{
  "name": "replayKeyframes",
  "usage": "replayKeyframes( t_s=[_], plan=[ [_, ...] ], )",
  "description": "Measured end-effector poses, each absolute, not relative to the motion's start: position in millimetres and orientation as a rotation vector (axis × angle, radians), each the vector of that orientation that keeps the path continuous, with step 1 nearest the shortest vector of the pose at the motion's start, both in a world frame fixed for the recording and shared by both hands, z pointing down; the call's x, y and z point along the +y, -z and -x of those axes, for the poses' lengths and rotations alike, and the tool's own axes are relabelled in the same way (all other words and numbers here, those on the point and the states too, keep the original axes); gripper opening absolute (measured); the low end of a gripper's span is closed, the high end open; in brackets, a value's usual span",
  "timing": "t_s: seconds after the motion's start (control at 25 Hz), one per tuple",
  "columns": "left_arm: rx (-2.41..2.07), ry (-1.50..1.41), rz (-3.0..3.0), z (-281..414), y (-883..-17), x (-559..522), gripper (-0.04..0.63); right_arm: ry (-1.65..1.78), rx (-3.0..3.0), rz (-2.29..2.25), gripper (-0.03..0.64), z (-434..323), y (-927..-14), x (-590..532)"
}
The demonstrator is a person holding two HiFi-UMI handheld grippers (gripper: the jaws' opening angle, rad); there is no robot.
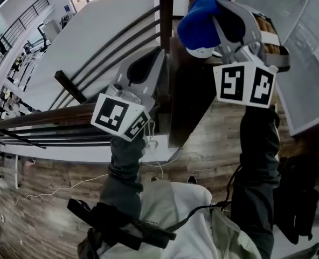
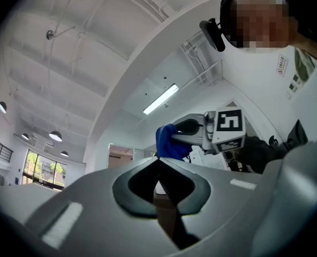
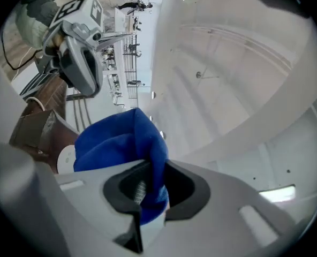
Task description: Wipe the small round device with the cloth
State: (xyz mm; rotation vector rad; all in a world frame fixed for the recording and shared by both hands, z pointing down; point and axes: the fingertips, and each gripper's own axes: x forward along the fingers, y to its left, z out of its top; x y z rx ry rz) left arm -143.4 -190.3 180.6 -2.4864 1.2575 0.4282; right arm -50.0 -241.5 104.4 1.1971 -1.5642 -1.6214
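Grey left gripper (image 2: 158, 162) and right gripper (image 3: 148, 183), black-and-white marker cubes (image 1: 119, 116), dark, perhaps grey-green, sleeves (image 1: 259, 150).

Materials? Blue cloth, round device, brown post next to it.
Cloth: soft fabric, matte, possibly microfibre; it folds and bunches where the right gripper pinches it.
Round device: smooth white, probably plastic; little of it shows.
Post: brown with grain-like streaks, wood or wood-look laminate.

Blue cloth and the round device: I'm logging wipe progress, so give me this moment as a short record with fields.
cloth: blue, bunched, pressed over the device
device: small, white, round, partly covered
right hand-held gripper: shut on cloth
left hand-held gripper: jaws together, nothing held, raised near the device
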Motion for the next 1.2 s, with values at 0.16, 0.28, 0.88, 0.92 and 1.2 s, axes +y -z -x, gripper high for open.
replayKeyframes(
  t_s=[0.16,0.28,0.88,0.92,1.2],
  plan=[
    [1.228,-0.404,2.503,147.7,-179.9,-191.1,0.000,1.565,-1.488,-1.111,0.055,69.7,-108.8,-267.9],
    [1.223,-0.403,2.496,151.5,-176.4,-195.1,0.000,1.599,-1.403,-1.118,0.055,76.9,-113.5,-262.2],
    [1.184,-0.467,2.532,153.2,-171.9,-183.4,0.000,1.686,-1.293,-0.832,0.056,117.5,-183.9,-211.8],
    [1.184,-0.468,2.534,154.4,-172.2,-182.2,0.000,1.695,-1.345,-0.897,0.056,110.3,-171.0,-205.3],
    [1.171,-0.461,2.556,156.1,-181.9,-185.2,0.000,1.613,-1.646,-1.441,0.057,23.0,-91.3,-201.7]
  ],
)
